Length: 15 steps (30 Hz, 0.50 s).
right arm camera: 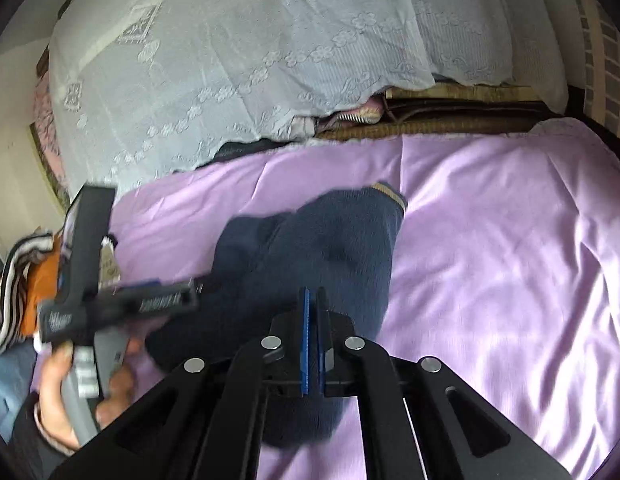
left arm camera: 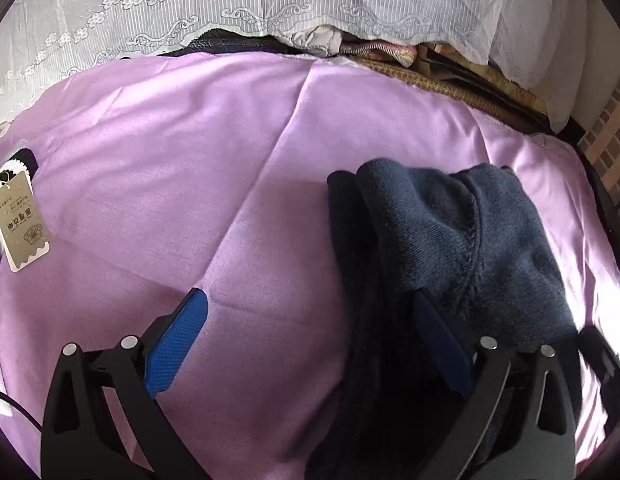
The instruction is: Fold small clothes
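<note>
A navy knit garment [left arm camera: 450, 232] lies bunched on the purple sheet [left arm camera: 169, 152]; its tan-striped cuff [right arm camera: 390, 194] points toward the back. My left gripper [left arm camera: 310, 296] is open wide. Its left pad [left arm camera: 177, 340] rests over bare sheet, and its right pad [left arm camera: 434, 328] is half buried in the navy cloth. In the right wrist view the left gripper [right arm camera: 181, 300] reaches into the garment's left side, held by a person's hand [right arm camera: 57, 396]. My right gripper [right arm camera: 312, 294] is shut, its blue pads pressed together on the middle of the navy garment [right arm camera: 318, 240].
A white lace cover [left arm camera: 269, 0] drapes over stacked things along the back, with a woven mat [left arm camera: 442, 80] beneath it. A white garment with a paper tag [left arm camera: 21, 220] lies at the left edge. Striped and orange clothes [right arm camera: 25, 280] sit beyond the sheet's left side.
</note>
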### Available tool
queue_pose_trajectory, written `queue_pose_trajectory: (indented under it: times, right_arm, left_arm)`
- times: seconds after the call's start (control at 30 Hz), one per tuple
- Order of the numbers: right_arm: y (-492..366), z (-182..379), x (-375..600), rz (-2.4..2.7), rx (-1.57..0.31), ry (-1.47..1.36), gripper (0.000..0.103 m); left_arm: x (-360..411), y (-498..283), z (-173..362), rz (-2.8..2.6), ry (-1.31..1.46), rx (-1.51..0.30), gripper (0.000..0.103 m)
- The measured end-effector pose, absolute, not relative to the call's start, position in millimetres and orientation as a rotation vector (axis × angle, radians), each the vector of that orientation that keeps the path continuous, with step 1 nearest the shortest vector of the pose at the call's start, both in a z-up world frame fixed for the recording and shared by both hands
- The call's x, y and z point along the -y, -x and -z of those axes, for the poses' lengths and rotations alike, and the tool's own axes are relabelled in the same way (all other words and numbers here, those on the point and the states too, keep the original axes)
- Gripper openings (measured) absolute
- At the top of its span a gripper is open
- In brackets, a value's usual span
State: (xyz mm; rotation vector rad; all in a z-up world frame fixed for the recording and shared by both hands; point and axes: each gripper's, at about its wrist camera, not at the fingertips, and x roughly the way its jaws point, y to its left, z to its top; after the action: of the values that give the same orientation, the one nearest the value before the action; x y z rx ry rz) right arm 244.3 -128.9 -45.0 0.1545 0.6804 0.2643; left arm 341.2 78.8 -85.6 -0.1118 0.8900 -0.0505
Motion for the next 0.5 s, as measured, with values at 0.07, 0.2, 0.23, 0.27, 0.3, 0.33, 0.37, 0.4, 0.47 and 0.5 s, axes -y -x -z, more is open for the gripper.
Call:
queue_pose_trajectory:
  times: [0.07, 0.2, 0.23, 0.27, 0.3, 0.33, 0.37, 0.4, 0.47, 0.5]
  right_arm:
    - [-241.3, 63.2, 127.2, -0.233, -0.741, -0.131, 0.003]
    - [-245.2, 72.7, 134.9, -0.245, -0.780, -0.195, 0.000]
    - [-243.9, 73.4, 134.8, -0.243, -0.777, -0.198, 0.000]
    - [-241.9, 73.1, 134.9, -0.238, -0.773, -0.200, 0.000]
    - [-238.4, 71.8, 135.1, -0.237, -0.764, -0.203, 0.000]
    - [-233.9, 69.7, 136.2, -0.238, -0.746, -0.209, 0.000]
    - [-228.0, 67.1, 138.3, -0.240, -0.725, -0.216, 0.000]
    - [-221.4, 62.4, 140.1, -0.246, -0.702, -0.215, 0.002]
    - [-209.2, 54.1, 138.2, -0.263, -0.650, -0.194, 0.004]
    - [-207.7, 52.8, 136.6, -0.267, -0.642, -0.178, 0.004]
  left_arm:
    - [-74.1, -341.7, 89.3, 0.043, 0.076, -0.894, 0.099]
    - [-72.9, -340.8, 91.6, 0.036, 0.050, -0.882, 0.099]
    - [-74.2, -340.4, 92.7, 0.038, 0.058, -0.881, 0.099]
    - [-76.0, -340.0, 93.5, 0.042, 0.068, -0.883, 0.099]
    - [-78.1, -339.9, 94.0, 0.047, 0.081, -0.887, 0.099]
    - [-81.9, -339.2, 94.0, 0.053, 0.106, -0.894, 0.099]
    - [-85.2, -338.2, 93.6, 0.058, 0.129, -0.897, 0.099]
    - [-88.4, -337.1, 92.8, 0.065, 0.150, -0.901, 0.099]
    - [-94.0, -336.3, 90.5, 0.079, 0.186, -0.905, 0.099]
    - [-94.4, -336.1, 89.9, 0.082, 0.192, -0.904, 0.099]
